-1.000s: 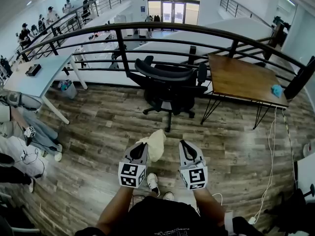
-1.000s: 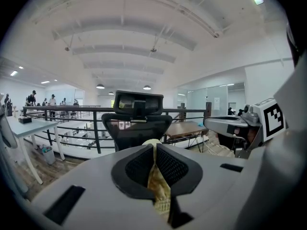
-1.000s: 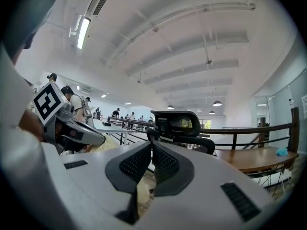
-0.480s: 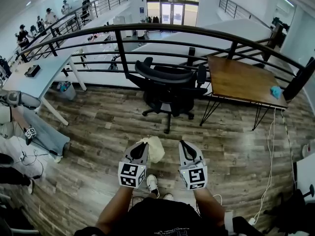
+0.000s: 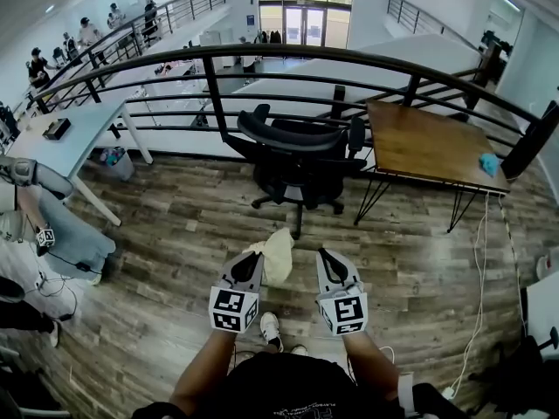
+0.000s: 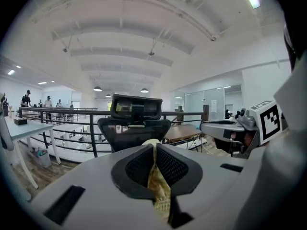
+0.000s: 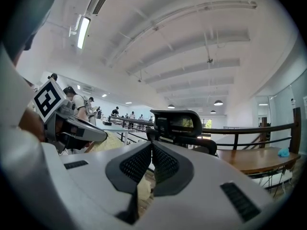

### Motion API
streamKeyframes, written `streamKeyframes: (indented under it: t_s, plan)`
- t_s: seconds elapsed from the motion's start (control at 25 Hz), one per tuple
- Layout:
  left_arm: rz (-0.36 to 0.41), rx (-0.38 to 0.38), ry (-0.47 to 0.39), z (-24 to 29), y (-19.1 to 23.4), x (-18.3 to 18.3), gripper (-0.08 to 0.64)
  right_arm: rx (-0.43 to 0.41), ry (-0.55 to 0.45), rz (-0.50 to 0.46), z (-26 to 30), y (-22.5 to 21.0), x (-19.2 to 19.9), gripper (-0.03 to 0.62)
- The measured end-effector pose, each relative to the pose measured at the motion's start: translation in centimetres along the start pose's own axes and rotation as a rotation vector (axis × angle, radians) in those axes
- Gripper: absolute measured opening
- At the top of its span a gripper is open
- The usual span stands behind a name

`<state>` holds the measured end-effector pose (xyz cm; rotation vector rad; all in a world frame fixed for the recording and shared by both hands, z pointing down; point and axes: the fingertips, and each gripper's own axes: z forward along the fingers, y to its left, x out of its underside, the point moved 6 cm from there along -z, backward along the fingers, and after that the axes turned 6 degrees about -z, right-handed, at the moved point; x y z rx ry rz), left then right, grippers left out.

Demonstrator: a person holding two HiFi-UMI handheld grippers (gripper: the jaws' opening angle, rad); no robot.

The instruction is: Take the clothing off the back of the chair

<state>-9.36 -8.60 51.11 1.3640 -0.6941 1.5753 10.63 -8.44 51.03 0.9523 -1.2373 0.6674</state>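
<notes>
A pale cream piece of clothing hangs from my left gripper, clear of the black office chair, which stands bare-backed by the railing ahead. In the left gripper view the cream cloth is pinched between the shut jaws of the gripper, with the chair beyond. My right gripper is held beside the left one, level, its jaws shut with nothing between them. The right gripper view shows the chair straight ahead and the cloth at its left.
A black metal railing runs behind the chair. To the right stands a wooden desk with a small blue thing on it. A white table is at the left, with a person sitting near it. Cables lie on the floor at the right.
Both grippers have stayed put with the cloth hanging from the left one. The person at the left has shifted their legs.
</notes>
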Motion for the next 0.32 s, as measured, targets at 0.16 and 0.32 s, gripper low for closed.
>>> streamKeyframes:
  t_s: [0.16,0.32]
  plan:
    - [0.008,0.007,0.005,0.32,-0.22,-0.03,0.034,-0.002,0.014,0.006,0.06,-0.12,0.43,0.020]
    - [0.016,0.011,0.011,0.24,-0.64,0.23,0.034,0.006,0.031,0.014,-0.36,-0.15,0.98,0.020]
